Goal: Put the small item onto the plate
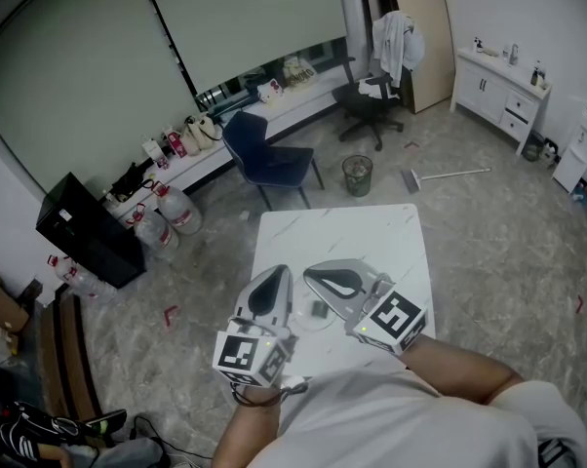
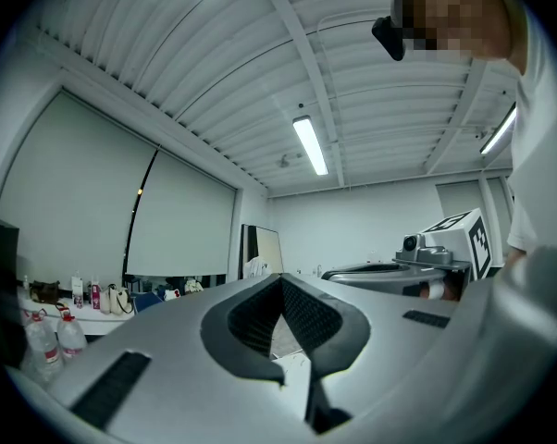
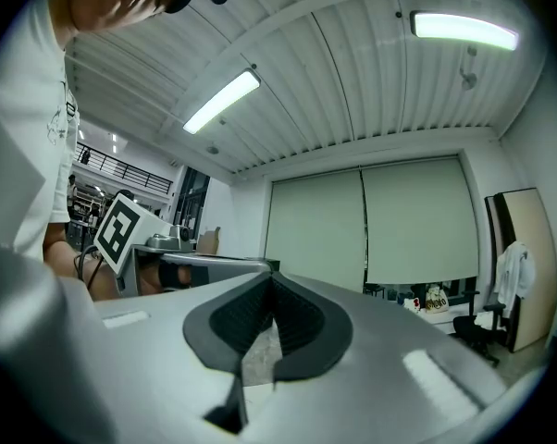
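A small dark item (image 1: 320, 309) lies on the white marble table (image 1: 371, 237), near its front edge. It seems to rest by a faint clear plate (image 1: 306, 326), whose outline is hard to make out. My left gripper (image 1: 280, 272) hovers just left of the item, jaws shut with nothing in them. Just right of it my right gripper (image 1: 309, 272) is held, also shut and empty. In the left gripper view the left gripper (image 2: 280, 281) points level across the room, with the right gripper's body (image 2: 417, 268) beside it. The right gripper (image 3: 271, 281) likewise looks level, so neither gripper view shows the item.
Beyond the table stand a blue chair (image 1: 266, 159), a mesh bin (image 1: 357, 175) and a black office chair (image 1: 371, 100). Water bottles (image 1: 174, 210) and a black box (image 1: 87, 229) sit at the left. A broom (image 1: 448, 175) lies on the floor at right.
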The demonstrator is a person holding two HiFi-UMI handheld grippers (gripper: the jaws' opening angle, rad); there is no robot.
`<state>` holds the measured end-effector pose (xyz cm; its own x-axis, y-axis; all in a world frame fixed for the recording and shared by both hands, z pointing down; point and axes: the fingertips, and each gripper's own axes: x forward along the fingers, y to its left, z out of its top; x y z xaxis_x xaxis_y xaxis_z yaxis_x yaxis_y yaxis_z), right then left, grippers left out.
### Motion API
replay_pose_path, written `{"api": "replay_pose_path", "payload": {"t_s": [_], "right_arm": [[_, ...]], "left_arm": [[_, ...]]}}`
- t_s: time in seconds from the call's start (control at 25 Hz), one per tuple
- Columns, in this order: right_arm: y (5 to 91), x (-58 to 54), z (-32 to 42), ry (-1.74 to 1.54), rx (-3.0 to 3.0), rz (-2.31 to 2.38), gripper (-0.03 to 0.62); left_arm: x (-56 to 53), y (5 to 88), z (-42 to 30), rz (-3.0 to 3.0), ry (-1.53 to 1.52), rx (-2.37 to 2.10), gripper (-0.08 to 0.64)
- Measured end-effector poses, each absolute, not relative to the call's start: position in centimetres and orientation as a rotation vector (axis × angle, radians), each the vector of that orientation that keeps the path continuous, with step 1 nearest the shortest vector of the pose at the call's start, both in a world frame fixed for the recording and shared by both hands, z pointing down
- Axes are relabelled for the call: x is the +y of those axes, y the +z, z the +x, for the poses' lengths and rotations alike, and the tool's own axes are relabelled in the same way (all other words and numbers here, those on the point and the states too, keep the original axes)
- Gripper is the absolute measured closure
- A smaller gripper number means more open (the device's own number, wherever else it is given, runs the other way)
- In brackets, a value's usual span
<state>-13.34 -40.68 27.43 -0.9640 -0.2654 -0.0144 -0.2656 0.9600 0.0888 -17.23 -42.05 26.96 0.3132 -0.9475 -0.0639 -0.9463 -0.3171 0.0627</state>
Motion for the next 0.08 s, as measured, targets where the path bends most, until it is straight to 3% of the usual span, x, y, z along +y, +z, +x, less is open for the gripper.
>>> {"api": "replay_pose_path", "payload": {"t_s": [0.08], "right_arm": [[27.23, -40.92, -13.49, 0.146, 3.107, -0.421, 0.591]], "left_arm": [[-42.29, 26.91, -17.33, 2.536, -0.143, -1.820, 0.554]]}}
